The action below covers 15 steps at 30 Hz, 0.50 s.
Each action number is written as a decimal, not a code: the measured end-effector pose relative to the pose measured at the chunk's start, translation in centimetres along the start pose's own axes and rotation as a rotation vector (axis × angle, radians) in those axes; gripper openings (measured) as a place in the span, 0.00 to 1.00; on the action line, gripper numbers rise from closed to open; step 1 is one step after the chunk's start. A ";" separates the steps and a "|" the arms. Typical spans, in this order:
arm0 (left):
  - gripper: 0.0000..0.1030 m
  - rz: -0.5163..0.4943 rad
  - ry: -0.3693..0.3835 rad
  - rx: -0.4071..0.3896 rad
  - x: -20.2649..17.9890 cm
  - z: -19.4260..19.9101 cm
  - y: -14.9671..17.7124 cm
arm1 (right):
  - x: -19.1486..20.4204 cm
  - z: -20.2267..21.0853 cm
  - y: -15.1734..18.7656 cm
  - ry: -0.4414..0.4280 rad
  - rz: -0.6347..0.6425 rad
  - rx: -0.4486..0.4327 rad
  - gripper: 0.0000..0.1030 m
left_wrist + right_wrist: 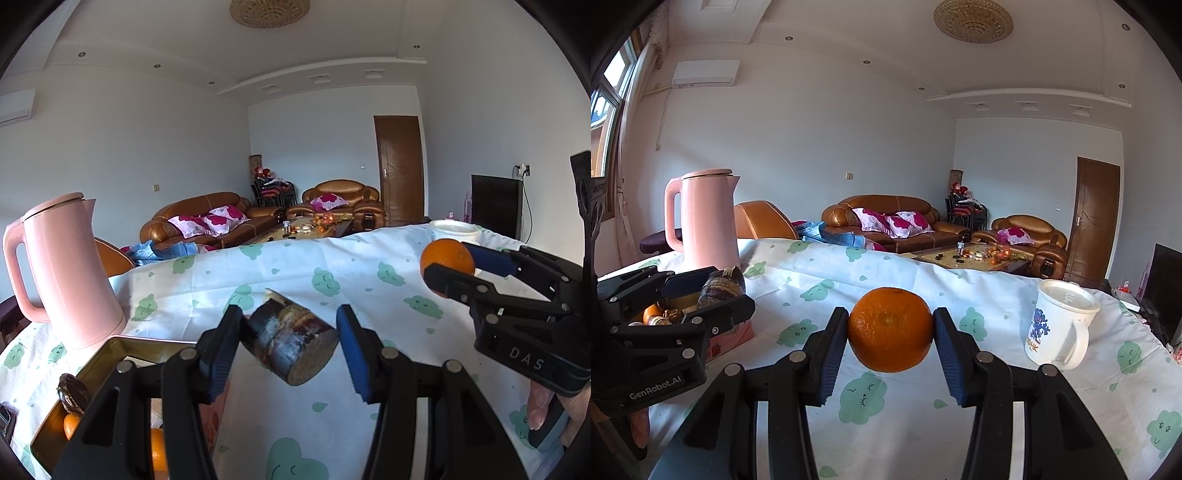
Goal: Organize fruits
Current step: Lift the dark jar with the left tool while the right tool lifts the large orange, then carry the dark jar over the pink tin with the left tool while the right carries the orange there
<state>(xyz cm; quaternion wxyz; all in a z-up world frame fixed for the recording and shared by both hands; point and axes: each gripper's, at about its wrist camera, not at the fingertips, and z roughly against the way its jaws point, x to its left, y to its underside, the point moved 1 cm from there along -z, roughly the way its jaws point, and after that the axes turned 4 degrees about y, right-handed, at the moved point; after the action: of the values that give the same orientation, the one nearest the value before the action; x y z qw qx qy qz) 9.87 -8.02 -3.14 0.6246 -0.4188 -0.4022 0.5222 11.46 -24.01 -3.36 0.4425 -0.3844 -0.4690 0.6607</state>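
My left gripper (288, 315) is shut on a short dark-skinned cane piece (291, 338) and holds it above the cloth, just right of an open gold-rimmed tin (110, 345). In the tin lie oranges (70, 424) and another dark piece (72, 393). My right gripper (891, 314) is shut on a round orange (890, 328), its blue pads pressing both sides, above the middle of the table. In the right wrist view the left gripper (724, 291) with its cane piece (720, 286) hangs over the tin at the left.
A tall pink kettle (66, 269) stands behind the tin at the table's left. A white lidded mug (1060, 325) stands at the right. The table wears a white cloth with green prints (864, 398). Sofas and a low table lie beyond the far edge.
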 end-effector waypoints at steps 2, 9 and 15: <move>0.53 0.003 0.004 0.002 0.1 0.2 0.0 | 0.1 0.1 0.0 0.000 0.002 -0.003 0.47; 0.53 0.021 0.012 0.007 0.8 0.9 0.3 | 1.3 0.7 -0.3 -0.006 0.036 -0.032 0.47; 0.53 0.026 0.012 0.013 1.6 1.7 0.6 | 2.3 0.9 -0.4 -0.036 0.024 -0.012 0.48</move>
<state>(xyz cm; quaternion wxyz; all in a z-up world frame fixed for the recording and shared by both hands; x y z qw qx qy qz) 8.27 -6.20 -3.00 0.6229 -0.4228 -0.3897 0.5304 9.99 -21.99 -2.93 0.4238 -0.3805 -0.4763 0.6699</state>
